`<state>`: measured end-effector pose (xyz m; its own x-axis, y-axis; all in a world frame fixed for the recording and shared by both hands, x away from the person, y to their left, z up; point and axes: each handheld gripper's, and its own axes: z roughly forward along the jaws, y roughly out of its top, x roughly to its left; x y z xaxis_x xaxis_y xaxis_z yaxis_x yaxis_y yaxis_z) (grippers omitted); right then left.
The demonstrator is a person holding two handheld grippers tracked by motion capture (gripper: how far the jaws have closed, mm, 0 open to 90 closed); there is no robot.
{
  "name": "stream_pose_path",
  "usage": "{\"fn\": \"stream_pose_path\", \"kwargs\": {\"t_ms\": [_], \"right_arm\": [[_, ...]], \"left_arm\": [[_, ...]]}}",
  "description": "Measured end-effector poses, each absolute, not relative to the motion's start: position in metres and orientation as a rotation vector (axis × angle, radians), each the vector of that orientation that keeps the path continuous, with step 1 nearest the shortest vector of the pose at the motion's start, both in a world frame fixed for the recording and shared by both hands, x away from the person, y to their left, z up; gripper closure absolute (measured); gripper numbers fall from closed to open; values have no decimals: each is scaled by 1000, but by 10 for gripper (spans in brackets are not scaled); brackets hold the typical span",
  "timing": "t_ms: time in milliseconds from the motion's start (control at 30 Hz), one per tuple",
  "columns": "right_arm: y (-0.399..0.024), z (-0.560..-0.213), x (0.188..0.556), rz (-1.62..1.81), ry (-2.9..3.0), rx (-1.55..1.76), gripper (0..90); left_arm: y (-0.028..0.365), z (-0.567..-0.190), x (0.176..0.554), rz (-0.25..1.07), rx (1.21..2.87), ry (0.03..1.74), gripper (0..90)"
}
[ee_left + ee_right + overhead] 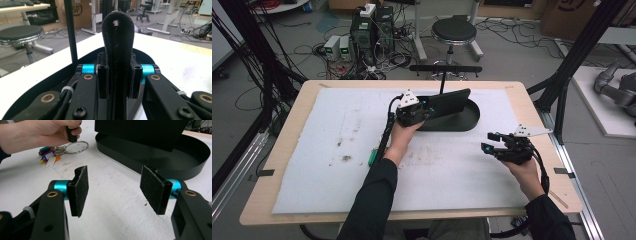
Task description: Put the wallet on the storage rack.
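My left gripper [432, 107] is shut on a flat black felt-like case [448, 102], held on edge over a black oval tray [473, 119]. In the left gripper view the case [117, 37] stands between the pads, its rounded end with a small hole pointing away, and the tray's rim [50, 80] lies below. My right gripper [490, 142] hovers open over the white mat at the right, nothing between its pads [80, 187]. From the right gripper view the case [140, 132] hangs above the tray [200, 157].
A key ring with colourful tags [52, 153] lies on the mat beside the left hand; a green tag [372, 157] marks it from above. A white mat [327, 150] covers the wooden table. A stool [454, 31] and a thin black post [71, 30] stand beyond the far edge.
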<state>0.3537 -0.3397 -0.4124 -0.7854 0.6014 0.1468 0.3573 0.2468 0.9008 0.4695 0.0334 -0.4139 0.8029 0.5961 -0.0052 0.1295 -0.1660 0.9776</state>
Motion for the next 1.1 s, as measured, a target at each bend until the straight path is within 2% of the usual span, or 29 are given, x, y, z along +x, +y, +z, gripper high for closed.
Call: {"fn": "stream_pose_path", "kwargs": {"t_ms": [467, 700, 1100], "right_arm": [[-342, -412, 353, 1553, 2284, 908, 406], [-344, -412, 353, 1552, 2270, 916, 405], [-345, -412, 353, 1551, 2269, 914, 405]], "left_arm": [[36, -424, 481, 455, 1738, 596, 748], [46, -428, 485, 510, 1854, 614, 705], [42, -436, 486, 510, 1944, 629, 674]]}}
